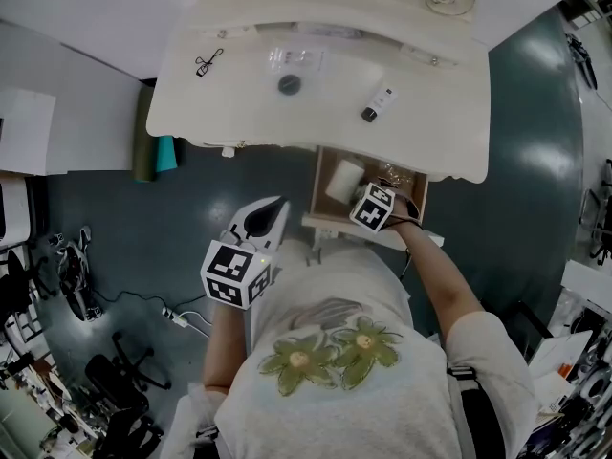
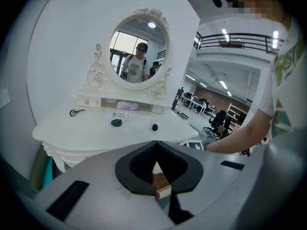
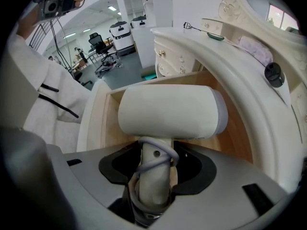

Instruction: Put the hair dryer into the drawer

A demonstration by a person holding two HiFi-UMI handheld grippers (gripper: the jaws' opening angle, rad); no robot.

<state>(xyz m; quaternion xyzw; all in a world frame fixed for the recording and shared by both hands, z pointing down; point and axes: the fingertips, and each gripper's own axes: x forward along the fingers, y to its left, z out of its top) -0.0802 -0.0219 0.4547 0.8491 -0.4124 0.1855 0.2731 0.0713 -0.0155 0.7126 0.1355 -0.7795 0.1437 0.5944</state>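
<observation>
My right gripper (image 3: 156,166) is shut on the handle of the white hair dryer (image 3: 168,111), which has its grey cord wound round the handle. The dryer's barrel lies crosswise over the open wooden drawer (image 3: 111,128) of the vanity. In the head view the hair dryer (image 1: 342,181) is inside the drawer (image 1: 319,187) outline, with the right gripper (image 1: 364,197) just behind it. My left gripper (image 1: 271,211) hangs left of the drawer, short of the vanity edge. Seen in its own view, the left gripper (image 2: 156,144) has its jaws together and holds nothing.
On the white vanity top (image 1: 239,103) lie an eyelash curler (image 1: 207,62), a dark round lid (image 1: 289,84) and a small bottle (image 1: 377,104). An oval mirror (image 2: 139,51) stands behind. Green and teal rolls (image 1: 153,147) lean at the vanity's left. Cables and chairs crowd the floor at left.
</observation>
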